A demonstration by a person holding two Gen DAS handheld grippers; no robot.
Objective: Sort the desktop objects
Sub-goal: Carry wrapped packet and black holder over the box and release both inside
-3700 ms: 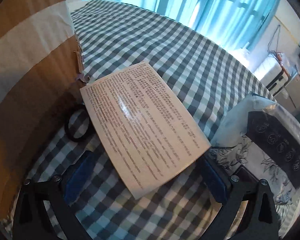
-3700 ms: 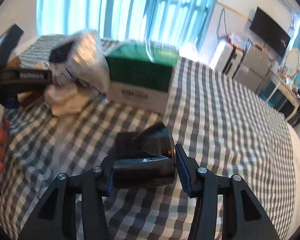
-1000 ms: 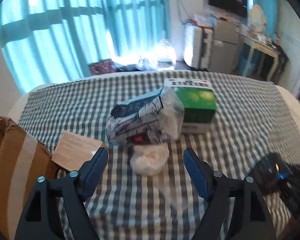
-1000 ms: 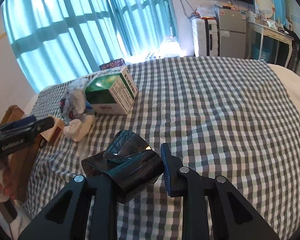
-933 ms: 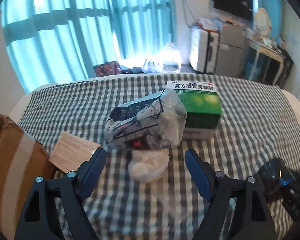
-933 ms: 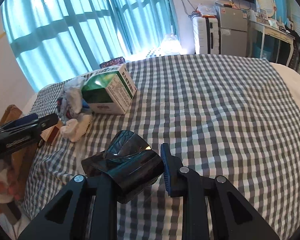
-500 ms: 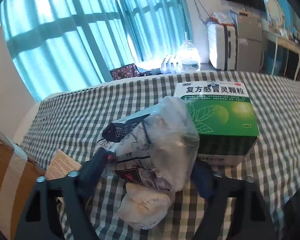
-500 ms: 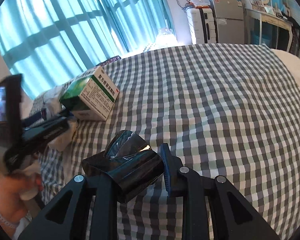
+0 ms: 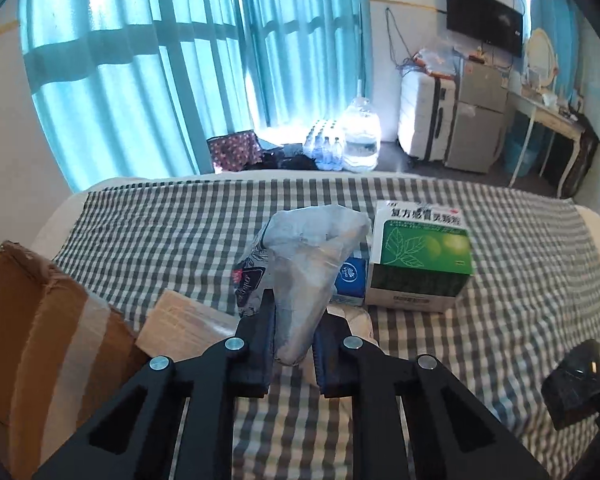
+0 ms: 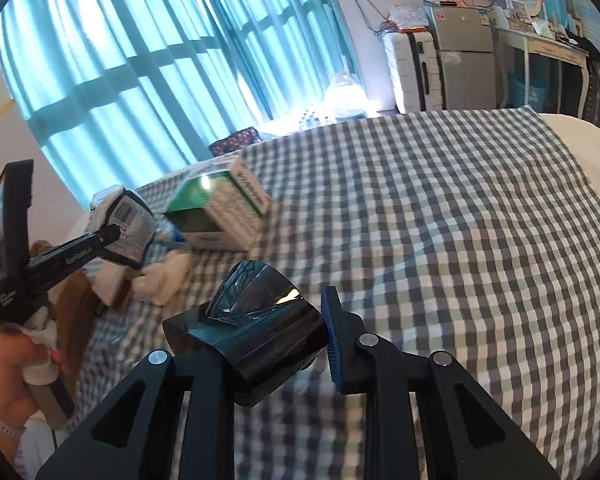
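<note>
My left gripper [image 9: 296,314] is closing its jaws on a crinkled clear plastic pack [image 9: 308,256] with a floral print. The pads press its lower end, and the pack stands up between them above the checked cloth. From the right wrist view, the left gripper [image 10: 114,236] holds the same pack [image 10: 130,220] off the cloth. My right gripper [image 10: 260,328] is shut on a glossy black wrapped object [image 10: 252,300], which hides its left pad. A green and white medicine box [image 9: 420,256] lies just right of the pack.
An open cardboard box [image 9: 40,340] stands at the left, with a brown printed sheet [image 9: 184,324] beside it. A crumpled white wad [image 10: 164,276] lies under the pack. A person's hand [image 10: 8,368] grips the left tool. The checked cloth [image 10: 460,220] stretches to the right.
The left gripper went forward around the plastic pack, its wide jaws came together on it, and the pack rose off the cloth. The right gripper still holds the black object.
</note>
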